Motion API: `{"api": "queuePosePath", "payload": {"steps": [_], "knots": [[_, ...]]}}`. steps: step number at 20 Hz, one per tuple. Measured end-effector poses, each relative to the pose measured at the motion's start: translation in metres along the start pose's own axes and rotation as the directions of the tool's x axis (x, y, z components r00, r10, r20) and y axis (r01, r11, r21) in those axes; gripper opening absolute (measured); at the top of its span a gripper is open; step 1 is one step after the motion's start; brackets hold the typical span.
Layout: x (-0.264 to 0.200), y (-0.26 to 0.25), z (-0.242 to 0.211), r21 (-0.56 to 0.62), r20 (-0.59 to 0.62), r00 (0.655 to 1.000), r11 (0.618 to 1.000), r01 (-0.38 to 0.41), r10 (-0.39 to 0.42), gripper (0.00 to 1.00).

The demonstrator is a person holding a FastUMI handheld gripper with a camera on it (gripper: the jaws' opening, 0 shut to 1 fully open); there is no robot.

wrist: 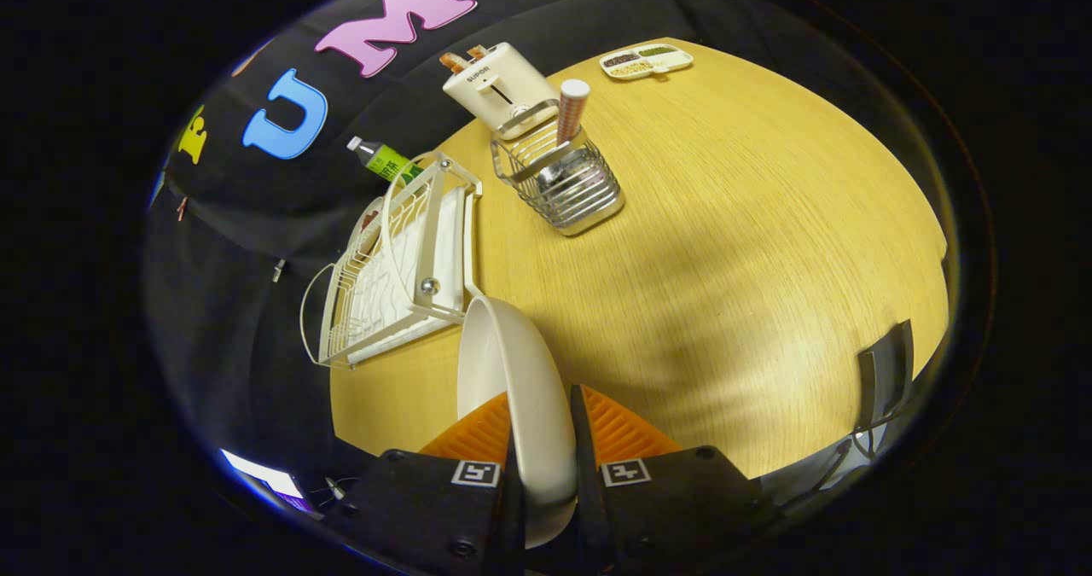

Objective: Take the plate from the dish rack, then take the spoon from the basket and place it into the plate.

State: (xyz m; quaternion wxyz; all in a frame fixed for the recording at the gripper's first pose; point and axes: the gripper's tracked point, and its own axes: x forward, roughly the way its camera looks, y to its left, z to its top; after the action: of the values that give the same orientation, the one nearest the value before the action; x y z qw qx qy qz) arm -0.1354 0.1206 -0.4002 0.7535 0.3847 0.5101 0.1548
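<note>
Gripper view: gripper (543,456) clamped on plate (512,388), held on edge with its long axis running forward between the fingers, just clear of rack (384,286); table (751,243) lies below (bare wood right), basket (563,188) with spoon (570,111) beyond.

The worktop (751,218) looked like pale wood with a fine straight grain and a soft, low sheen. The plate (512,371), held on edge between both fingers of the tongs (543,439), had a smooth, glazed-looking cream surface with a mild gloss. The fingers' (618,431) inner pads were ribbed. The dish rack (397,260) was thin coated wire, matt and pale. The basket (567,188) was bright polished metal wire, mirror-shiny, and the spoon (570,115) in it had a patterned handle with a smooth pale cap. The toaster (499,90) looked like smooth cream plastic. The bottle (381,160) was clear plastic with a glossy label.
</note>
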Motion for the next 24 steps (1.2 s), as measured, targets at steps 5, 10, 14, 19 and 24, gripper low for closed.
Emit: {"api": "queuePosePath", "payload": {"steps": [5,10,14,19,24], "knots": [[0.009,-0.019,0.006,0.085,0.038,0.998,0.995,0.050,-0.054,0.32],[0.003,-0.043,0.017,0.064,0.067,0.983,0.984,0.165,-0.169,0.46],[-0.006,-0.041,0.034,0.031,0.119,0.974,0.981,0.192,-0.195,0.73],[-0.044,-0.016,0.061,-0.125,0.213,0.959,0.968,0.216,-0.187,0.93],[-0.097,0.048,0.102,-0.349,0.323,0.944,0.919,0.181,-0.063,0.93]]}}
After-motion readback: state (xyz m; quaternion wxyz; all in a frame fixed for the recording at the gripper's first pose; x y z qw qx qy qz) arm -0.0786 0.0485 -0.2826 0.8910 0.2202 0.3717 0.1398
